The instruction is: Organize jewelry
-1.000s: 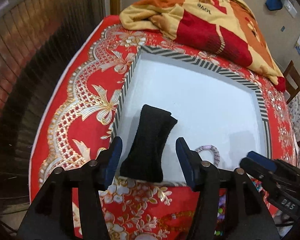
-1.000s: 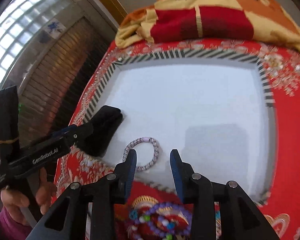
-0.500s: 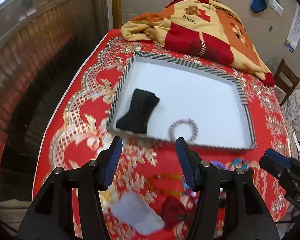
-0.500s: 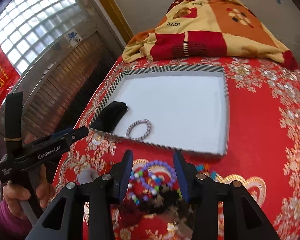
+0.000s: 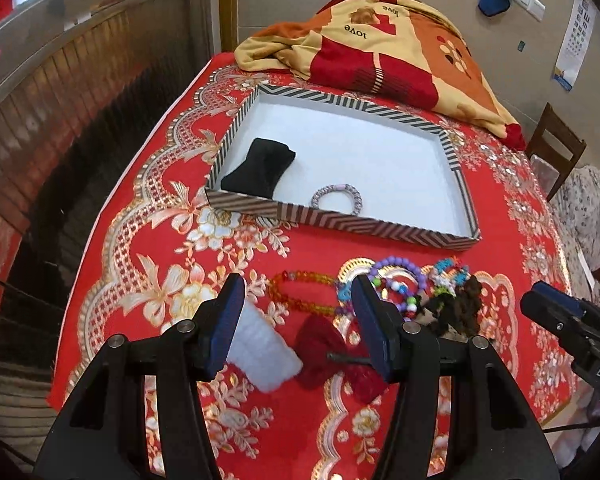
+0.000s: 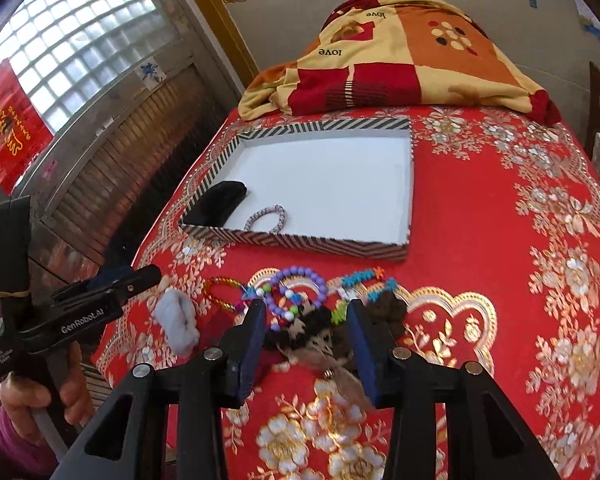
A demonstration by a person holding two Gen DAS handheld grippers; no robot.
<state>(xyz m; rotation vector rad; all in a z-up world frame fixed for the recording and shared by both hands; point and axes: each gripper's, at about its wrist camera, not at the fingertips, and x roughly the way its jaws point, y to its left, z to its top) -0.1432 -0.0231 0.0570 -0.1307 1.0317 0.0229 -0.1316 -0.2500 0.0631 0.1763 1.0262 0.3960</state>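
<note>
Now that both units have pulled back from the striped tray (image 5: 342,222), where the black pouch (image 5: 258,170) and lilac bracelet (image 5: 337,199) lie, left hand-held gripper (image 5: 298,320) and right hand-held gripper (image 6: 306,338) hang spread and empty over the unsorted jewelry pile (image 6: 300,300) just before the tray on the bench (image 6: 500,240), so the next pick is likely from there.

My left wrist view looks down and forward from above the near table edge, well back from the striped tray (image 5: 342,222). My right wrist view faces the same way from further right. Both share the tray (image 6: 300,242) and the folded blanket (image 5: 380,48) beyond.
</note>
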